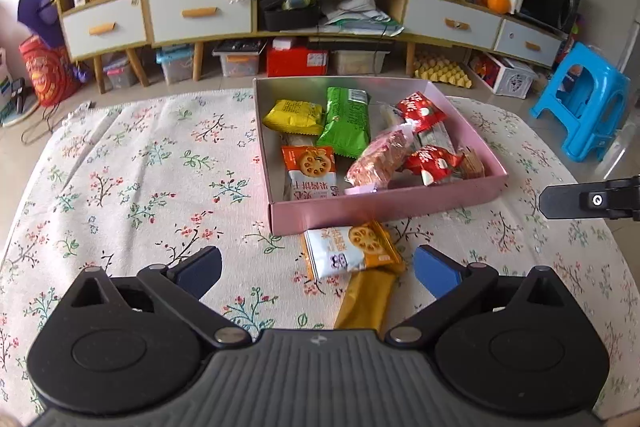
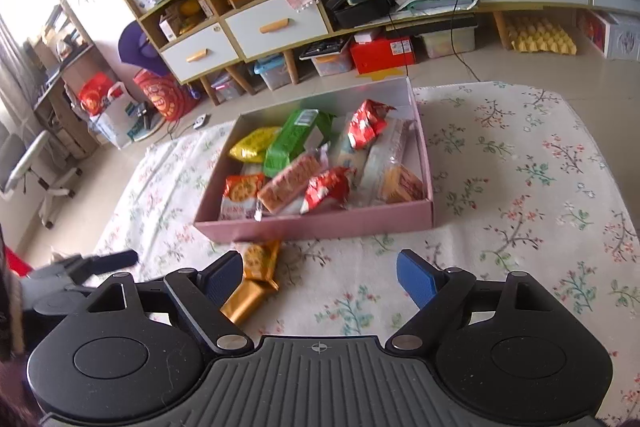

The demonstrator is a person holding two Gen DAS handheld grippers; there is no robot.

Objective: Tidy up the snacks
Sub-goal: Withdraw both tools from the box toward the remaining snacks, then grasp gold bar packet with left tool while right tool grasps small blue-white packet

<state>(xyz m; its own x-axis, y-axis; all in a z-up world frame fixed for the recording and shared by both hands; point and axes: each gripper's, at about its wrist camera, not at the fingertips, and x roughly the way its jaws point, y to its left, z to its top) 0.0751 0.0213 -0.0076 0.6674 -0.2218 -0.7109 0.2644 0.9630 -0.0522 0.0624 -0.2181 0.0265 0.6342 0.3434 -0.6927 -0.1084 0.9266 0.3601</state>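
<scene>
Grippers: left gripper (image 1: 318,269) and right gripper (image 2: 320,277) both standing wide apart, gripping nothing.
Loose snacks: orange-and-white biscuit packet (image 1: 352,251) and gold bar (image 1: 366,301) lying on the floral cloth (image 1: 140,187), between the left gripper's blue pads, just left of the right gripper's near pad.
Box: pink box (image 1: 384,209) sitting just beyond, touching the biscuit packet's far edge.
Progress: most snacks are resting inside; two are seemingly waiting outside.

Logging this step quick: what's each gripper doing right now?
Left gripper: open, holding nothing.
Right gripper: open, holding nothing.
</scene>
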